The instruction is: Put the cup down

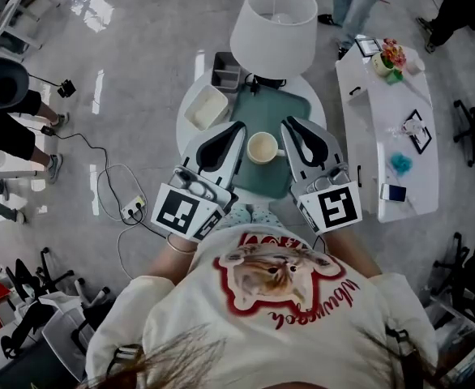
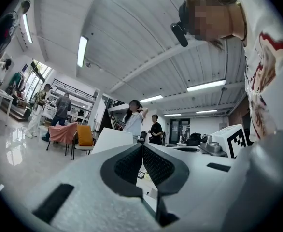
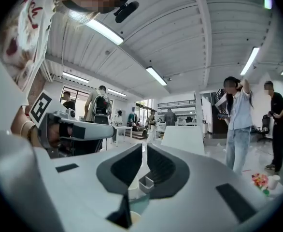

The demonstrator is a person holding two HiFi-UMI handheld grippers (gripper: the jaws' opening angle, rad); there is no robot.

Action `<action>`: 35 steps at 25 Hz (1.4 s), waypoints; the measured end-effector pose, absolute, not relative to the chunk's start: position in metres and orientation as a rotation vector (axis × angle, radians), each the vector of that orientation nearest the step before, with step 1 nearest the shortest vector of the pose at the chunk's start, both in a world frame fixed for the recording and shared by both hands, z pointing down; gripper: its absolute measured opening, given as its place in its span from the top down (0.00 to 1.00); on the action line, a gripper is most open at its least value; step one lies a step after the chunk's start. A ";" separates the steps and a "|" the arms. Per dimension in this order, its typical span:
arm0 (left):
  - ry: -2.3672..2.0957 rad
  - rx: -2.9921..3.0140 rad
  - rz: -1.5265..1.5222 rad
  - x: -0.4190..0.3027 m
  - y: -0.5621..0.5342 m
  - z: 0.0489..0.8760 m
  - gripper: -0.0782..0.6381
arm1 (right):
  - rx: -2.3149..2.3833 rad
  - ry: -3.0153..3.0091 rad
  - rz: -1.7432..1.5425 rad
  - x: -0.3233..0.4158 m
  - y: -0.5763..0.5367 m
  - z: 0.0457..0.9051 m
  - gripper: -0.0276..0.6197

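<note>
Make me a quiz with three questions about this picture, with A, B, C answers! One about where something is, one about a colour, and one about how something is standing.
1. Where is the cup?
A) on a chair
B) on the green tray
C) on a bookshelf

2. What colour is the lampshade?
A) white
B) red
C) black

3. How is the cup placed?
A) lying on its side
B) upside down
C) standing upright

Answers:
1 B, the green tray shows all around the cup.
2 A, the lampshade is plain white.
3 C, the head view looks straight down into its open mouth.
</note>
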State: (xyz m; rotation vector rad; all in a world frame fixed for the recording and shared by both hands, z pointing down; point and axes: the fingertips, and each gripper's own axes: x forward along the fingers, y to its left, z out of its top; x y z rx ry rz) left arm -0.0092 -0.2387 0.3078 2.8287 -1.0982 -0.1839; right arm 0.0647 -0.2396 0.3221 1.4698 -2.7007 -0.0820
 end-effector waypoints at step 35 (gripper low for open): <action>-1.207 2.883 -0.308 0.011 -0.222 0.272 0.87 | 1.391 -2.846 -0.205 0.071 -0.233 0.278 0.91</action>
